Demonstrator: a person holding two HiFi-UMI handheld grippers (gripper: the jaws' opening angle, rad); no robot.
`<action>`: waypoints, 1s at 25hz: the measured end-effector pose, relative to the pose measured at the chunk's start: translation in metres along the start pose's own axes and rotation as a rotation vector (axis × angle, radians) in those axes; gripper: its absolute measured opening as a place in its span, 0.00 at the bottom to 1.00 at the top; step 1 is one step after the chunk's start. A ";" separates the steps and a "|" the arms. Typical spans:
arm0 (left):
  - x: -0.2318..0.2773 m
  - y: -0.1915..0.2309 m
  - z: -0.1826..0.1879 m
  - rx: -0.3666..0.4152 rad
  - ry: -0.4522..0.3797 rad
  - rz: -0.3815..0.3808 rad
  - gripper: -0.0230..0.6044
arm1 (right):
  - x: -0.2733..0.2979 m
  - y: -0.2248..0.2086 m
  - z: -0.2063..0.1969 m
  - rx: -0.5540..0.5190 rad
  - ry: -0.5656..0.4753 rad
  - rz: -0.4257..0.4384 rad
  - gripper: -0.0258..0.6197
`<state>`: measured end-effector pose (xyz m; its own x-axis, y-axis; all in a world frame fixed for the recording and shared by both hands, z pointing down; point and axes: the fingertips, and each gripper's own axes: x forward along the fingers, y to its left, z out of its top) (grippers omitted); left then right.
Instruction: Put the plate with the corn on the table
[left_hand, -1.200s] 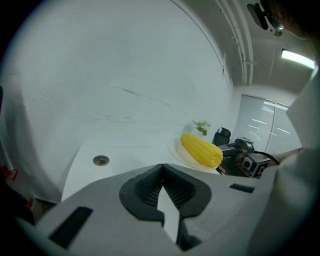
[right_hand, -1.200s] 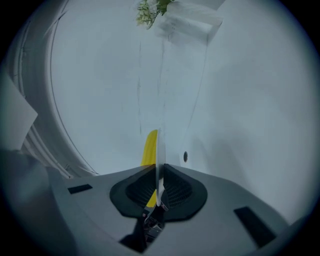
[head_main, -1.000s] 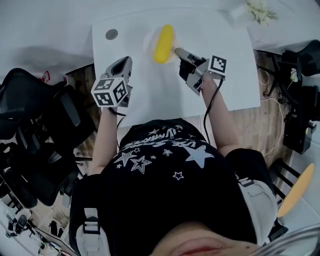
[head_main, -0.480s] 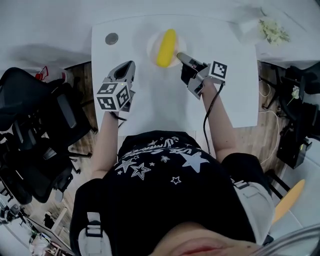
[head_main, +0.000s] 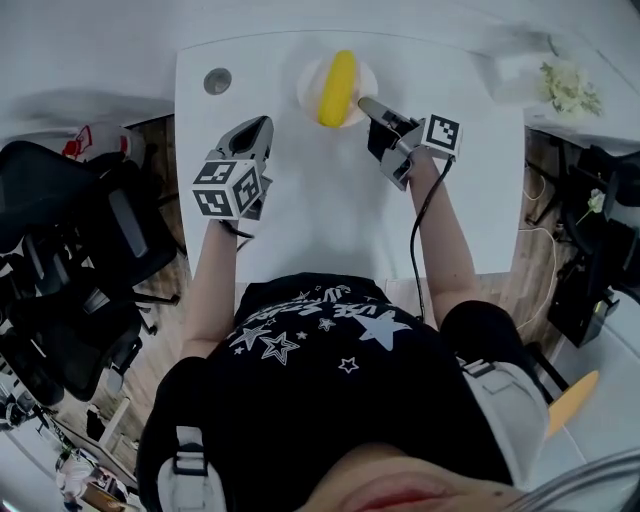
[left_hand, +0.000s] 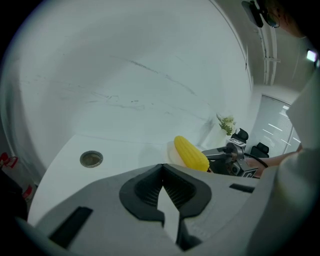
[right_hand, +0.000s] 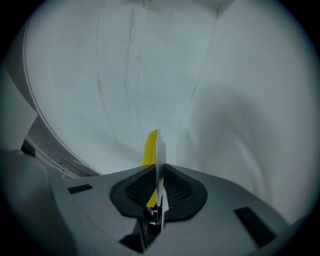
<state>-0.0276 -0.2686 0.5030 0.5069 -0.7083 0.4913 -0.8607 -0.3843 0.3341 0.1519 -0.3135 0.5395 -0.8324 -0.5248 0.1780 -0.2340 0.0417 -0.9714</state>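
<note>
**Mia:** Look, the right gripper (head_main: 372, 108) pinches the rim of the white plate (head_main: 306, 90) tight.

**Tom:** What's on the plate?

**Mia:** One yellow corn cob (head_main: 337, 87), lying along the middle. Nothing else.

**Tom:** Where is the plate?

**Mia:** At the far side of the white table (head_main: 330, 210). I can't tell if it touches.

**Tom:** How should it go down?

**Mia:** Flat and slow, I think, so the corn doesn't roll off. Then let go.

**Tom:** And the left gripper (head_main: 256, 132)?

**Mia:** Closed, holding nothing, over the table's left side, well apart from the plate.
</note>
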 end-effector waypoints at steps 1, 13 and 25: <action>0.004 0.001 -0.001 0.000 0.006 0.000 0.05 | 0.003 -0.003 0.004 0.000 0.006 0.006 0.10; 0.025 0.022 -0.010 -0.029 0.044 0.044 0.05 | 0.024 -0.034 0.029 0.011 0.024 0.001 0.09; 0.037 0.024 -0.016 -0.033 0.069 0.033 0.05 | 0.027 -0.048 0.040 0.039 0.016 -0.032 0.09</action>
<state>-0.0288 -0.2948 0.5425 0.4809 -0.6774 0.5566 -0.8757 -0.3404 0.3424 0.1605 -0.3640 0.5846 -0.8329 -0.5116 0.2110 -0.2407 -0.0083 -0.9706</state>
